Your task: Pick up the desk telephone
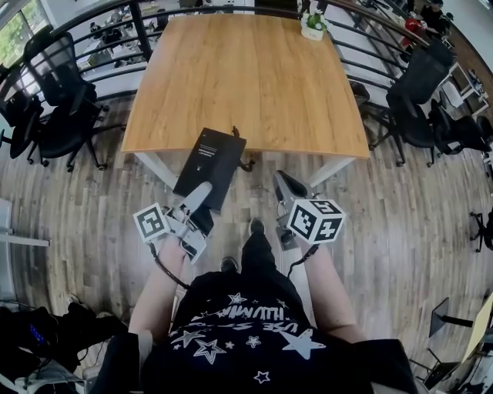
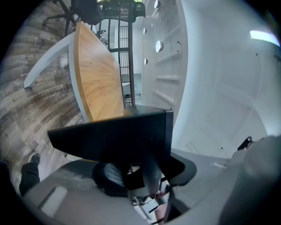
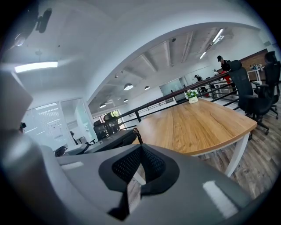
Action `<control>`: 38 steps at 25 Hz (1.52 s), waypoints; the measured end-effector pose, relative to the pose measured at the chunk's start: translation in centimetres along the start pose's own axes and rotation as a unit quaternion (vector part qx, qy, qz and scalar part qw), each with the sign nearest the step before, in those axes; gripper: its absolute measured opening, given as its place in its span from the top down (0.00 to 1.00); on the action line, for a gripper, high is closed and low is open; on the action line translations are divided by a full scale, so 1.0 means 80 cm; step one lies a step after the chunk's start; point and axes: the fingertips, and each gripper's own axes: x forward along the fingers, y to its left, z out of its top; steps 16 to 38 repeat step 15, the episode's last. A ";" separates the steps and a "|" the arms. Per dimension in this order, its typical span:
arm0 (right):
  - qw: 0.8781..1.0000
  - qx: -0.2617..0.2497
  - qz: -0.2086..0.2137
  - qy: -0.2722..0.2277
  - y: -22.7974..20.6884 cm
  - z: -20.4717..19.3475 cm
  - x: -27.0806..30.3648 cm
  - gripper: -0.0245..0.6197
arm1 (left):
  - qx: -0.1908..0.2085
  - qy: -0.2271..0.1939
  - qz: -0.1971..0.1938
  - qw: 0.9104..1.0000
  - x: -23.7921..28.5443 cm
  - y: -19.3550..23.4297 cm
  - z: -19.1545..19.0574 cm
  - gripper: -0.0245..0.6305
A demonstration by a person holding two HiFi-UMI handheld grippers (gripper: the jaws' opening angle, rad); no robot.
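The desk telephone [image 1: 209, 163] is a flat black unit held in the air just in front of the table's near edge. My left gripper [image 1: 200, 194] is shut on its near end. In the left gripper view the telephone [image 2: 116, 136] fills the space between the jaws of the left gripper [image 2: 142, 166]. My right gripper [image 1: 284, 183] hangs to the right of the telephone, apart from it, with its tips together and nothing held. From the right gripper [image 3: 139, 151] view, the telephone [image 3: 103, 143] and its coiled cord [image 3: 138, 134] show at the left.
A large wooden table [image 1: 246, 77] stands ahead with a small potted plant [image 1: 313, 25] at its far edge. Black office chairs [image 1: 58, 100] [image 1: 420, 100] stand on both sides. A black railing [image 1: 100, 15] runs behind, and a wood floor [image 1: 400, 215] lies below.
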 end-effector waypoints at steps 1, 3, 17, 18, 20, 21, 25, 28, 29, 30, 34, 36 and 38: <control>1.000 -0.002 0.000 0.001 0.002 -0.002 0.000 0.97 | -0.001 0.000 0.000 1.000 -0.001 0.000 -0.001 0.65; 1.000 -0.005 0.001 0.003 0.008 -0.006 0.000 0.97 | -0.002 0.001 -0.001 1.000 -0.007 -0.001 -0.002 0.65; 1.000 -0.005 -0.003 0.005 0.005 -0.029 -0.013 0.97 | -0.004 0.004 -0.002 1.000 -0.020 0.008 -0.020 0.65; 1.000 -0.005 -0.003 0.005 0.005 -0.029 -0.013 0.97 | -0.004 0.004 -0.002 1.000 -0.020 0.008 -0.020 0.65; 1.000 -0.005 -0.003 0.005 0.005 -0.029 -0.013 0.97 | -0.004 0.004 -0.002 1.000 -0.020 0.008 -0.020 0.65; 1.000 -0.005 -0.003 0.005 0.005 -0.029 -0.013 0.97 | -0.004 0.004 -0.002 1.000 -0.020 0.008 -0.020 0.65; 1.000 -0.005 -0.003 0.005 0.005 -0.029 -0.013 0.97 | -0.004 0.004 -0.002 1.000 -0.020 0.008 -0.020 0.65; 1.000 -0.005 -0.003 0.005 0.005 -0.029 -0.013 0.97 | -0.004 0.004 -0.002 1.000 -0.020 0.008 -0.020 0.65; 1.000 -0.005 -0.003 0.005 0.005 -0.029 -0.013 0.97 | -0.004 0.004 -0.002 1.000 -0.020 0.008 -0.020 0.65; 1.000 -0.005 -0.003 0.005 0.005 -0.029 -0.013 0.97 | -0.004 0.004 -0.002 1.000 -0.020 0.008 -0.020 0.65; 1.000 -0.005 -0.003 0.005 0.005 -0.029 -0.013 0.97 | -0.004 0.004 -0.002 1.000 -0.020 0.008 -0.020 0.65; 1.000 -0.005 -0.003 0.005 0.005 -0.029 -0.013 0.97 | -0.004 0.004 -0.002 1.000 -0.020 0.008 -0.020 0.65; 1.000 -0.005 -0.003 0.005 0.005 -0.029 -0.013 0.97 | -0.004 0.004 -0.002 1.000 -0.020 0.008 -0.020 0.65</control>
